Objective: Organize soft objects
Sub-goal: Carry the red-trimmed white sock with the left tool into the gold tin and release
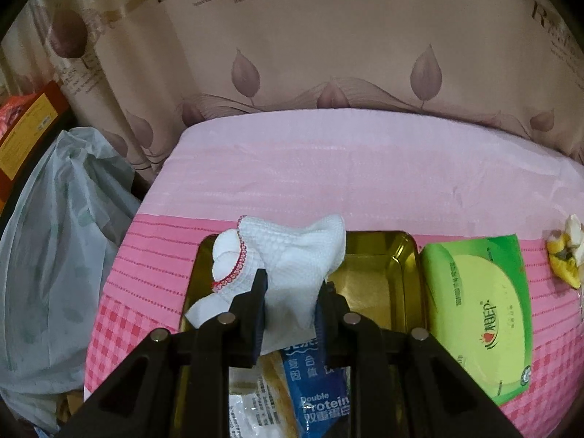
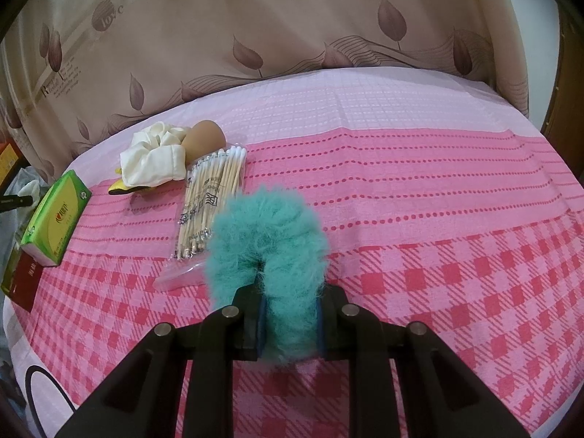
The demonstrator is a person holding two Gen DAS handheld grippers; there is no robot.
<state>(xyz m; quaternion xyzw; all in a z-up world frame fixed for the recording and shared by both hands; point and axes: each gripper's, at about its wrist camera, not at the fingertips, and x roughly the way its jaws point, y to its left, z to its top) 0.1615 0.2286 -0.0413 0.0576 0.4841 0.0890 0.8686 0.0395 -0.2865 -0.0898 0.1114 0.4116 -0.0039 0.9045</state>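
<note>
1. Hanging over the gold tin (image 1: 379,255), the left gripper (image 1: 292,292) has its fingers pinched narrow on a white cloth (image 1: 292,255) with red stitched trim. The cloth bunches above the jaws and droops to the left, so the hold looks like one meant for carrying it over the tin and dropping it in.
2. Below that gripper, a blue protein packet (image 1: 321,394) and a clear wrapper (image 1: 252,412) lie at the tin's near end. This suggests the tin is the collecting place, though how deep they sit cannot be told.
3. Just beside the tin's right wall, a green tissue pack (image 1: 481,314) lies flat on the pink tablecloth (image 1: 328,168). It is probably next in line, being close enough for a short move.
4. Further right, a yellow and white bundle (image 1: 565,255) sits at the edge of the left wrist view. In the right wrist view it lies with a cream scrunchie (image 2: 153,157), a brown egg-shaped thing (image 2: 204,137) and a bag of cotton swabs (image 2: 208,204), clustered together and apart from the tin.
5. Rightmost, the right gripper (image 2: 290,306) holds a teal fluffy scrunchie (image 2: 266,233), its fingers closed narrowly on the lower loop. The fur bulges forward above the cloth, which seems a waiting hold while the left side works at the tin.
</note>
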